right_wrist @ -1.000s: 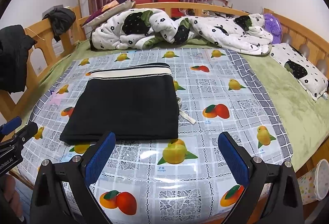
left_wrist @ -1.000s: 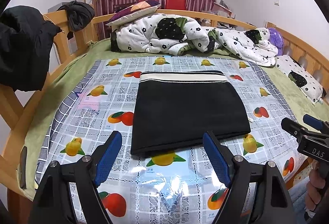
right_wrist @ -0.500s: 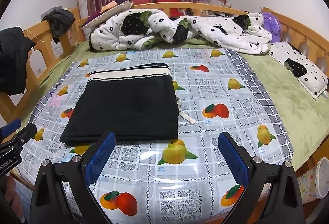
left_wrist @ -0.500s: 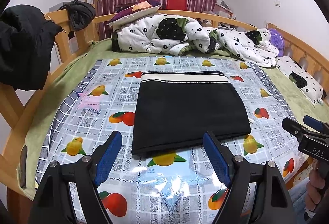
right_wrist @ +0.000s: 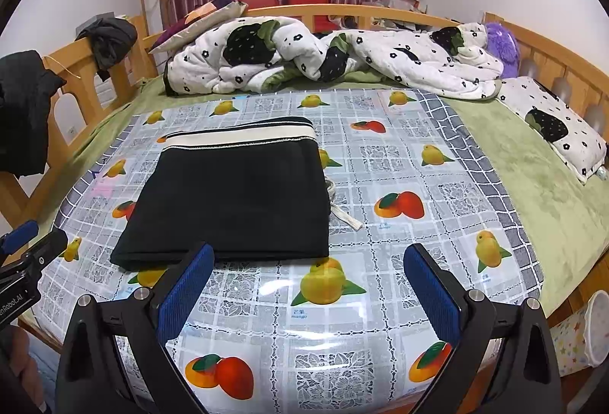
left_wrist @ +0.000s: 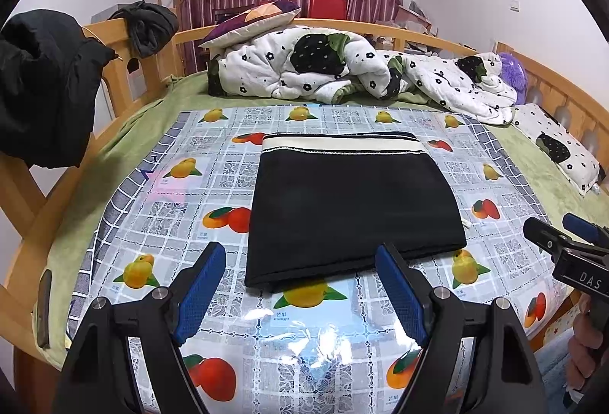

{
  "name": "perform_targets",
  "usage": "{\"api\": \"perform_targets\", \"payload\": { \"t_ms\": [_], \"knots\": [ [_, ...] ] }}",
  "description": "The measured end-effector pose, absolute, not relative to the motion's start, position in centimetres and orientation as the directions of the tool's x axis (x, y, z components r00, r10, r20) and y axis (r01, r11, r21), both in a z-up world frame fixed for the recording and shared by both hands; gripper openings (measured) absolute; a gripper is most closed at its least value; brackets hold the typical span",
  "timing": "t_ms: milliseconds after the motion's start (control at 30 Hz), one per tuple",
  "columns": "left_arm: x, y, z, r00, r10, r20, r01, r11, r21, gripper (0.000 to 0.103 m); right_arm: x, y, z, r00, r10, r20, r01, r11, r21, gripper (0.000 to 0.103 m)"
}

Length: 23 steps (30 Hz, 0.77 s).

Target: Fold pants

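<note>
Black pants (left_wrist: 350,208) with a white striped waistband lie folded into a flat rectangle on the fruit-print plastic sheet (left_wrist: 304,330); they also show in the right wrist view (right_wrist: 232,201). A white drawstring (right_wrist: 342,214) sticks out at their right edge. My left gripper (left_wrist: 300,284) is open and empty, hovering just in front of the pants' near edge. My right gripper (right_wrist: 308,284) is open and empty, near the pants' near right corner. Each gripper shows at the edge of the other's view, the right one (left_wrist: 563,250) and the left one (right_wrist: 26,250).
A crumpled white floral quilt (left_wrist: 342,71) and pillows lie at the far end of the bed. Wooden rails (left_wrist: 114,71) ring the bed, with dark clothes (left_wrist: 42,86) hung on the left rail. A floral pillow (right_wrist: 559,124) lies at the right. A bin (right_wrist: 586,334) stands off the right side.
Both grippers stay open and nearly still; the views have drifted only slightly. The pants have not moved.
</note>
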<state>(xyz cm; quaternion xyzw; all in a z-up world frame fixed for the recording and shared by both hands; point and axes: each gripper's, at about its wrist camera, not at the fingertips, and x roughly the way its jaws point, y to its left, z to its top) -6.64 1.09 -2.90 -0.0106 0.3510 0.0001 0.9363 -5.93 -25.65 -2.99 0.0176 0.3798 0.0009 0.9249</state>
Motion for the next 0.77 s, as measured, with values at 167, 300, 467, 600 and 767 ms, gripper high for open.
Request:
{"api": "perform_targets", "payload": {
  "t_ms": [167,300,467,600,767],
  "knots": [
    [-6.62,1.18,-2.91,0.754,-0.007,-0.657,-0.006,1.0,-0.018,0.08,-5.88,-25.64,-2.95,0.712,0.01,-0.702,0.011,1.0,0.026,0.099],
    [-6.54,1.26,-2.97,0.754,-0.008,-0.657,-0.005,1.0,-0.018,0.08,-5.79,-25.66,-2.79,0.714,0.009,-0.7,0.011,1.0,0.024,0.099],
    [-6.58,1.27,-2.95,0.753,-0.006,-0.658,-0.008,1.0,-0.018,0.08,-5.81,-25.65,-2.77,0.715,0.009,-0.699,0.008,1.0,0.021,0.099],
    [-6.64,1.48,-3.02,0.754,-0.004,-0.657,-0.015,1.0,-0.024,0.08,-5.83,-25.6,-2.82,0.715,0.009,-0.7,0.009,1.0,0.022,0.099],
    [-6.35,1.43,-3.23,0.743,0.033,-0.668,-0.047,0.999,-0.004,0.08,-5.82,-25.59,-2.69,0.716,-0.001,-0.698,0.013,1.0,0.012,0.099]
  ]
}}
